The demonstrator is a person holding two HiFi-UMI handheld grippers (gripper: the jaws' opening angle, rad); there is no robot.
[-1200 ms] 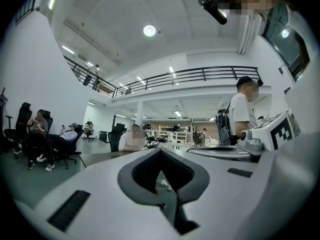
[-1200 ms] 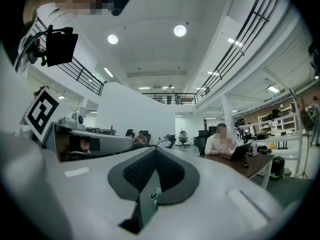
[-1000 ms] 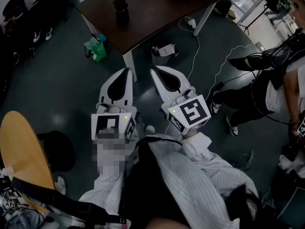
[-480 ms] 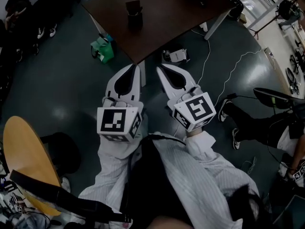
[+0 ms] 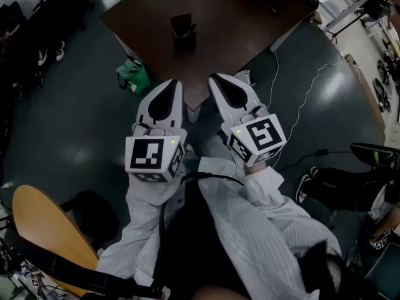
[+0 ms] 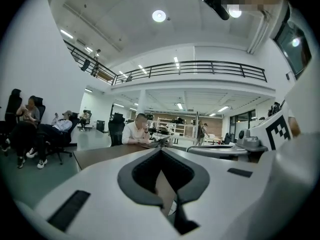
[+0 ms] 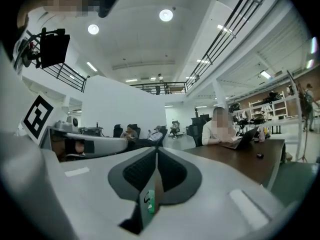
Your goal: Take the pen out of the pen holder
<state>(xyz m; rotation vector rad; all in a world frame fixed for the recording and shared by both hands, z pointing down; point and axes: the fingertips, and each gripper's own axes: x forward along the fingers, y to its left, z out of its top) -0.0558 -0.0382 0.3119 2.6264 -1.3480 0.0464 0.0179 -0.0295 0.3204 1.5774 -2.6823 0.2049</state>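
Note:
A black pen holder (image 5: 184, 35) stands on the dark brown table (image 5: 237, 24) at the top of the head view; dark pens stick out of it, too small to tell apart. My left gripper (image 5: 173, 85) and right gripper (image 5: 216, 80) hover side by side in front of the table's near corner, well short of the holder. Both are shut with nothing between the jaws. In the left gripper view the left gripper (image 6: 161, 150) points over the table top (image 6: 100, 155). In the right gripper view the right gripper (image 7: 156, 152) has its jaws closed, with the table (image 7: 245, 160) to its right.
A green bag (image 5: 132, 75) lies on the floor by the table's left edge. A white cable (image 5: 299, 108) runs across the floor on the right, near a person's legs (image 5: 340, 179). A round wooden top (image 5: 44, 230) is at lower left. Seated people are at far left.
The table and pen holder have come lower and nearer in the head view as I moved toward them. Both grippers stay shut and side by side.

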